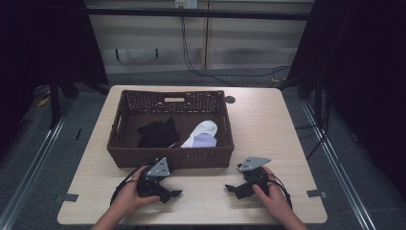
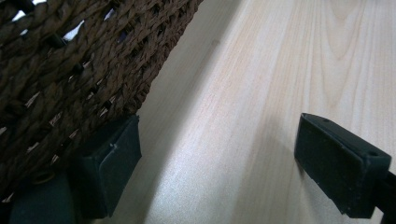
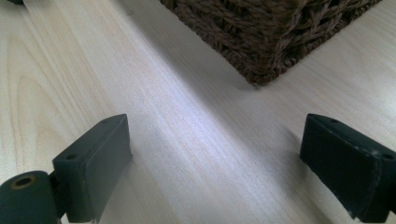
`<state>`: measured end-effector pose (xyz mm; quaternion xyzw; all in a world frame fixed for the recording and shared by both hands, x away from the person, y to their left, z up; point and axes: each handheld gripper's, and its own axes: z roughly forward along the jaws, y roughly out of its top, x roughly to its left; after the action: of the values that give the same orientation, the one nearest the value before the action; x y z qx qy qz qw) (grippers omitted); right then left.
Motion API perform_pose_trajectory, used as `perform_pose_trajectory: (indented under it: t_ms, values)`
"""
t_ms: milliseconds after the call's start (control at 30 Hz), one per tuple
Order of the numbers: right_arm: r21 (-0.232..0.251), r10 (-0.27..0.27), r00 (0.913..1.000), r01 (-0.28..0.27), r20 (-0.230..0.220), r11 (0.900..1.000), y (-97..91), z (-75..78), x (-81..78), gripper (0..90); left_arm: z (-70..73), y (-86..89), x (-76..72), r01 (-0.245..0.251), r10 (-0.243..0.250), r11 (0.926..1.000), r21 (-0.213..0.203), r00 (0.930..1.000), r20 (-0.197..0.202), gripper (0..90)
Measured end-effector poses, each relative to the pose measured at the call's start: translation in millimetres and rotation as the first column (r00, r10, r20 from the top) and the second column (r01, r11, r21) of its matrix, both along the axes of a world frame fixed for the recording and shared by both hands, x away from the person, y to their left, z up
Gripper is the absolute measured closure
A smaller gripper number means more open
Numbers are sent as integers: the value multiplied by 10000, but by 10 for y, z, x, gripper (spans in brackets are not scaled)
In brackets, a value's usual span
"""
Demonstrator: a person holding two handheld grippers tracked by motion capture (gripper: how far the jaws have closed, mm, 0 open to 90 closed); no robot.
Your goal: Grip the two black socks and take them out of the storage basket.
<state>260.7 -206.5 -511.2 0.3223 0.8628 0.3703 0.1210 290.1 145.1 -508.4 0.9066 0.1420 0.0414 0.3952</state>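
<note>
left gripper (image 1: 176,193), right gripper (image 1: 230,188): jaws spread, empty, resting on table (image 1: 268,124) before basket (image 1: 170,158).

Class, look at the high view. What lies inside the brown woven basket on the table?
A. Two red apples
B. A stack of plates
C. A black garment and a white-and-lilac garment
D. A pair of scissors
C: inside the basket a black garment lies left of a white-and-lilac garment.
</note>
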Motion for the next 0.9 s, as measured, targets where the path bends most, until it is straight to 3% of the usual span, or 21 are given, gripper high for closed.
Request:
perform_pose_trajectory:
  t_ms: [267,367,567,633,700,900]
  values:
    - [8,-25,10000,25,39,10000,-2,-1,-5,81,3,-3,-9,-60,60,10000,-16,10000,-3,144]
    - [5,-37,10000,37,40,10000,-2,-1,-6,81,64,-33,-35,82,-70,9981,616,9998,-196,153]
    - [7,-35,10000,35,35,10000,-2,0,-6,81,173,-54,-99,369,-303,9932,1101,9977,-613,169]
    - [5,-36,10000,36,34,10000,-3,0,-6,81,286,-41,-103,329,-198,9907,1320,9948,-994,169]
    - [10,-36,10000,36,33,10000,-2,0,-5,81,349,-37,-95,401,-230,9875,1525,9934,-1121,172]
    - [2,-57,10000,57,28,10000,-2,1,-7,81,501,-41,-77,390,-158,9768,2108,9937,-1106,175]
